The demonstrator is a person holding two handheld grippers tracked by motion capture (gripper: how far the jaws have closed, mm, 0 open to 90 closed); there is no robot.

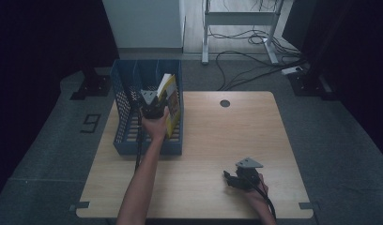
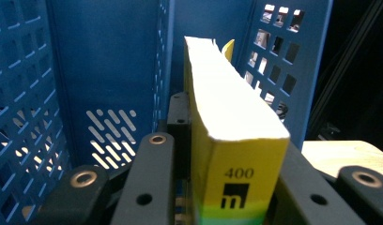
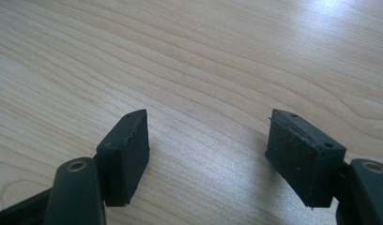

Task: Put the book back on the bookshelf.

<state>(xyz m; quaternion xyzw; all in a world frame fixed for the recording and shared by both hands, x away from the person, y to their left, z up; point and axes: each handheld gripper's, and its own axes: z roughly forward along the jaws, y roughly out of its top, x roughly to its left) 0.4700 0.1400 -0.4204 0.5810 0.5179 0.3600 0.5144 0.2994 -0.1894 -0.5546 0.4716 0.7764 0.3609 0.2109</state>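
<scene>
A thick yellow book stands spine-down in the right compartment of a blue perforated file rack at the table's left. My left gripper is shut on the book; its jaws press both covers near the spine, where "400" and a black logo are printed. The white page edges face up and away from me. My right gripper rests low over the bare wooden table near the front right. Its fingers stand apart with nothing between them, in the right gripper view.
The rack's blue dividers and slotted walls close in around the book. A round cable hole lies at the table's far edge. Beyond the table, cables lie on the grey floor by a white desk frame.
</scene>
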